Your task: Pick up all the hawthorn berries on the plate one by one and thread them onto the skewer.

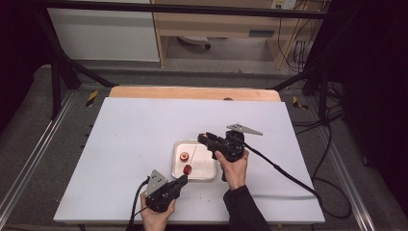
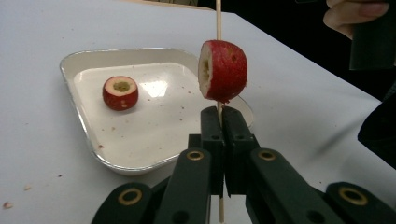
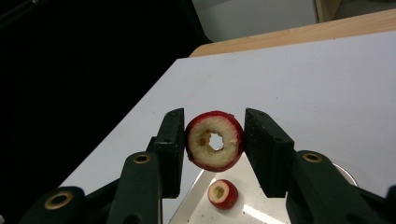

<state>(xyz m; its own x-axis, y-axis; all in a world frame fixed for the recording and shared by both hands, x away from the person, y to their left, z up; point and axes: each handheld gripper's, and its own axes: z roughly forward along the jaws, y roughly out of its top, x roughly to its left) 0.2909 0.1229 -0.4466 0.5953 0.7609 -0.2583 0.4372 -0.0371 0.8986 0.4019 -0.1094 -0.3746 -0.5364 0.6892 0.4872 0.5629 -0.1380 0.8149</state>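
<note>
Skewer (image 2: 218, 18) upright in left gripper (image 2: 222, 122); fruit ring (image 3: 215, 141) faces right gripper (image 3: 214, 140).

White worktop (image 1: 134, 144) with a pale wood strip (image 1: 192, 93) along the far edge. Cream-white tray (image 2: 84, 60), speckled with reddish crumbs. Red-skinned fruit rings with pale cream flesh — one on the tray (image 2: 120, 92), one on a tan skewer (image 2: 218, 18), one (image 3: 215, 141) between black pads. Black left tool (image 2: 223, 126) and right tool (image 3: 212, 142) — brass-coloured rivets, grey plates on top.
</note>
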